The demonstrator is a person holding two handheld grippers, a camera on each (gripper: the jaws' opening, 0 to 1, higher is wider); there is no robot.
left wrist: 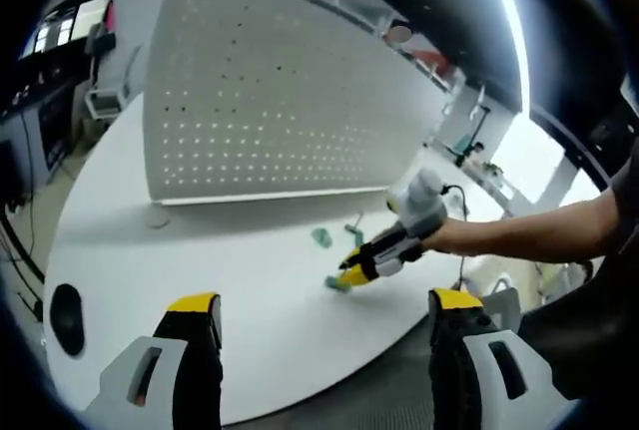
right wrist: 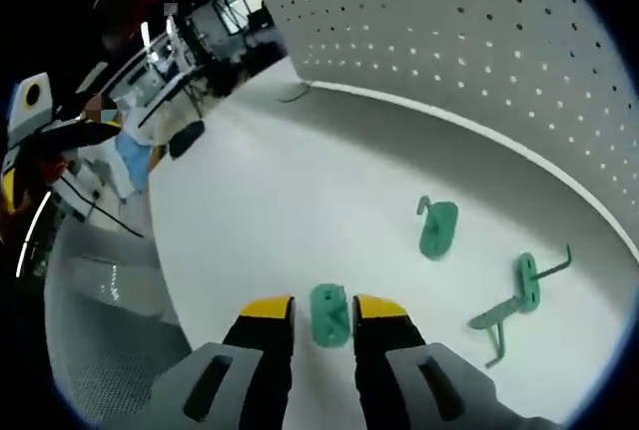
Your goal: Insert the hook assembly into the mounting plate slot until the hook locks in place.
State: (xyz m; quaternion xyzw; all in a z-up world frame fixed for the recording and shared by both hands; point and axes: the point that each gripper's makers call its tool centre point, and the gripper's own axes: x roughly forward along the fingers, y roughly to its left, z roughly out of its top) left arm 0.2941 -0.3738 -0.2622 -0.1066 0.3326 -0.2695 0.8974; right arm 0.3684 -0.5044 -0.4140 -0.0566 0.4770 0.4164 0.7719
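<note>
1. Surveying the white round-edged table (left wrist: 250,280), we log a tall white perforated pegboard panel (left wrist: 270,91) standing upright along its far side, its lower edge resting on the tabletop.
2. Our right gripper (right wrist: 323,312), yellow-tipped with grey and black jaws, sits low near the table's near edge. Its jaws stand narrowly apart on either side of a small green plastic mounting plate (right wrist: 329,313) with holes in its face. The tips look to touch the plate's two sides, though we cannot tell how firmly it is pinched.
3. In the left gripper view, that same right gripper (left wrist: 344,275) reaches in from the right, held in a person's hand (left wrist: 454,235), with its tips down at a green piece on the tabletop.
4. Our left gripper (left wrist: 324,310) hovers above the table's near edge, jaws wide apart with nothing between them.
5. A second green plastic plate carrying a small curved hook (right wrist: 437,227) lies flat on the table, farther in toward the pegboard panel and well apart from the right gripper.
6. A green plate with thin wire hook arms (right wrist: 521,295), the hook assembly, lies on its side beside item 5, nearer the pegboard panel's base, one arm pointing toward the panel and another toward the table's near edge.
7. A black oval object (left wrist: 67,317) rests near the table's left edge; we cannot tell what it is.
</note>
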